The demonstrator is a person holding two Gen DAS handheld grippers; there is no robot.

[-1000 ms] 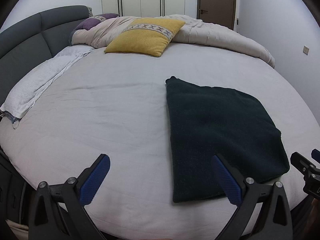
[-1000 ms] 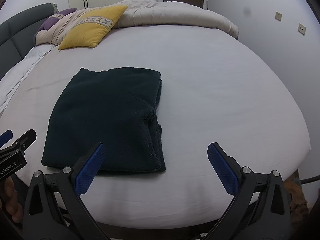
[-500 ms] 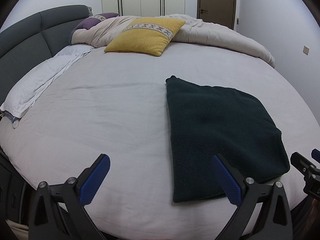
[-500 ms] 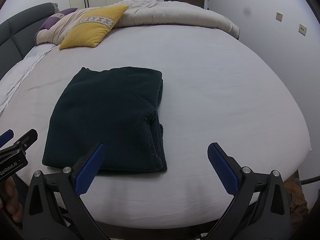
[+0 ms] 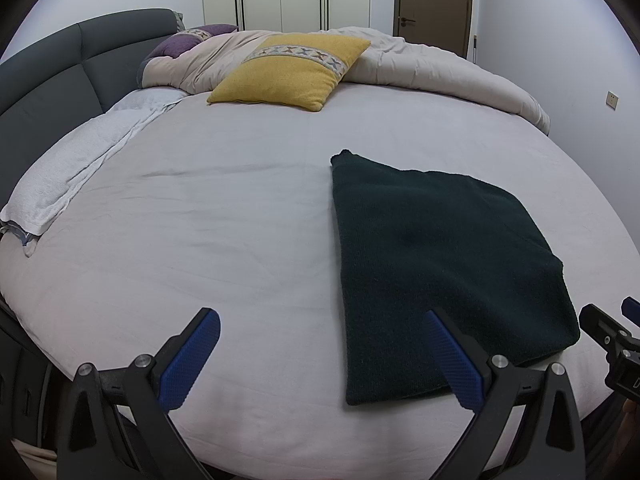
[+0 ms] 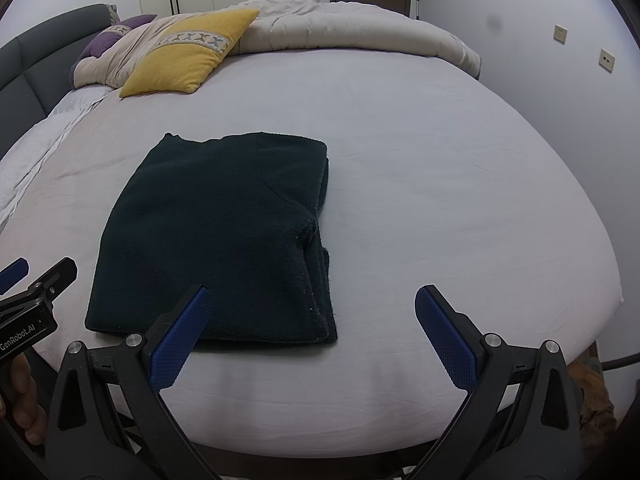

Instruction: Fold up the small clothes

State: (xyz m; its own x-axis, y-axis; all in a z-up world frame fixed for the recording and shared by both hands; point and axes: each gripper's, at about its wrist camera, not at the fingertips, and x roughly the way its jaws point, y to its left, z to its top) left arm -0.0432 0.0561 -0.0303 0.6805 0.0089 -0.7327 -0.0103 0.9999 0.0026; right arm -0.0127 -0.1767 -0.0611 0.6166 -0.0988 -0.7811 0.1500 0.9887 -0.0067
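Note:
A dark green knitted garment (image 5: 440, 264) lies folded into a flat rectangle on the pale sheet of the bed (image 5: 220, 216); in the right wrist view the garment (image 6: 224, 232) shows stacked layers along its right edge. My left gripper (image 5: 320, 354) hovers open at the bed's near edge, its right finger over the garment's near left corner. My right gripper (image 6: 310, 328) is open too, with its left finger above the garment's near edge. Neither holds anything. Each gripper appears at the edge of the other's view.
A yellow cushion (image 5: 288, 70) and a bunched beige duvet (image 5: 440, 68) lie at the far side of the bed. A white towel (image 5: 76, 168) runs along the left beside the grey headboard (image 5: 44, 76). Wardrobe and door stand behind.
The right wrist view has shifted very slightly; the garment and both open grippers stay where they were.

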